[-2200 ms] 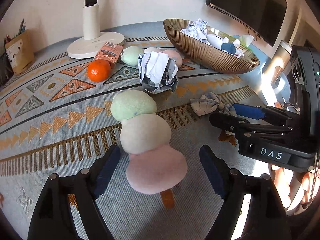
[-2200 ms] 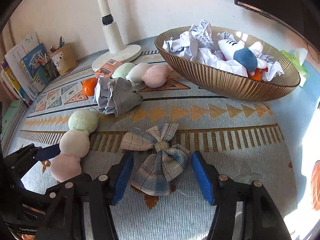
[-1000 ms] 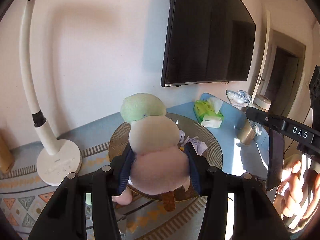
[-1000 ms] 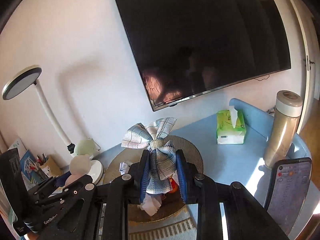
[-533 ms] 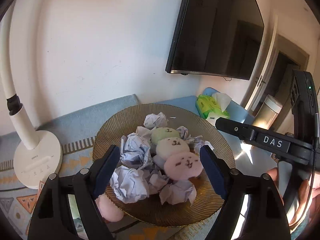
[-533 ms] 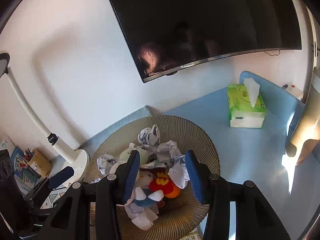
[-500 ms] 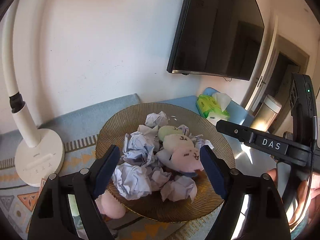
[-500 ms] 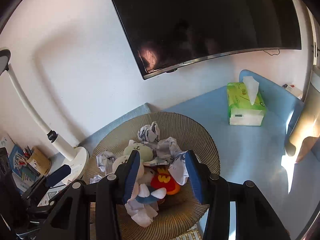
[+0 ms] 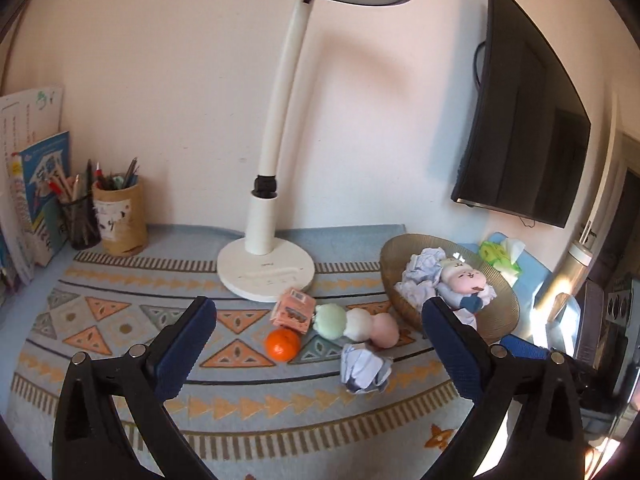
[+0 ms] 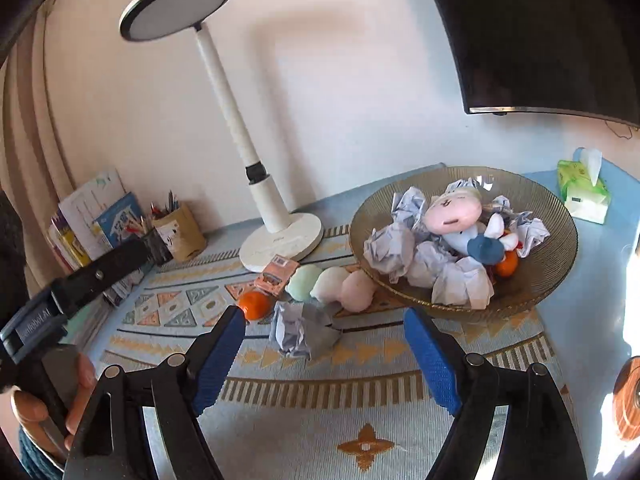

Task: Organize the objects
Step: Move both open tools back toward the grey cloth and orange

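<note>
Both the left gripper (image 9: 320, 350) and right gripper (image 10: 322, 354) are held empty, their jaws just spread wide. Beside the bowl (image 10: 560, 264), a crumpled paper (image 10: 300, 332), plush dumpling stick (image 10: 332, 282) and orange (image 10: 254, 305) are left for collection, judged next.

Plain pale wall (image 9: 168, 80) behind the desk, dark TV (image 9: 516, 136) mounted on it at right. White desk lamp (image 9: 276, 184) stands on a patterned mat (image 9: 120, 320) over a blue tabletop (image 10: 580, 320). Beige curtain (image 10: 28, 140) far left, sunlight glare at right
</note>
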A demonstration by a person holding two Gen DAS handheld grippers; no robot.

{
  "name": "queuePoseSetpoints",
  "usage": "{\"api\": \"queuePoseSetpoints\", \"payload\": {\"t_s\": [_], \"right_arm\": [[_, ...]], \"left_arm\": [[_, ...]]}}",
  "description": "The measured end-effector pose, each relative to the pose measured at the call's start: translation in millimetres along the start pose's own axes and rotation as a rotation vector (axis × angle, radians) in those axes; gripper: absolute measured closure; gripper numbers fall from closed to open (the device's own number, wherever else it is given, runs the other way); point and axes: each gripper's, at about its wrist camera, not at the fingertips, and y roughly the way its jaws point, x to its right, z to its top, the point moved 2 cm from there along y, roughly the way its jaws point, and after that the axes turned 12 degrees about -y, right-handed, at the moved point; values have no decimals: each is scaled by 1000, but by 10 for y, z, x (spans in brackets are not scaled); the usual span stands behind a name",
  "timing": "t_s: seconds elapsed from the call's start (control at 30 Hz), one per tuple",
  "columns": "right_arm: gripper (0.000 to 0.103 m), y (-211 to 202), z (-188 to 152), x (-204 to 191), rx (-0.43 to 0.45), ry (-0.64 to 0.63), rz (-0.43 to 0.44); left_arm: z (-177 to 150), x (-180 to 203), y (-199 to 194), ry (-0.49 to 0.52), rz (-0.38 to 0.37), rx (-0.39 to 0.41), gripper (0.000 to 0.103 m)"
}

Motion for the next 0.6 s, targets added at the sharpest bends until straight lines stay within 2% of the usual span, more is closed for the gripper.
{"api": "queuePoseSetpoints", "payload": {"t_s": [0.1, 0.23, 0.3, 0.43, 0.6], "right_arm": [[23, 134, -120, -117, -5, -79, -103], [23, 294, -274, 45, -42, -4, -89], [23, 356, -318, 127, -84, 28, -95], [19, 432, -350, 201, -124, 64, -103], [17, 464, -339, 160, -137, 36, -150]], "left_arm": [[-157, -374, 18, -42, 91, -34, 1], [-398, -789, 176, -109, 193, -103, 1], [-499, -918, 249, -133, 220, -120, 1], [-657, -964, 357, -114, 271, -138, 1], [-668, -900, 318, -87, 262, -117, 1]]}}
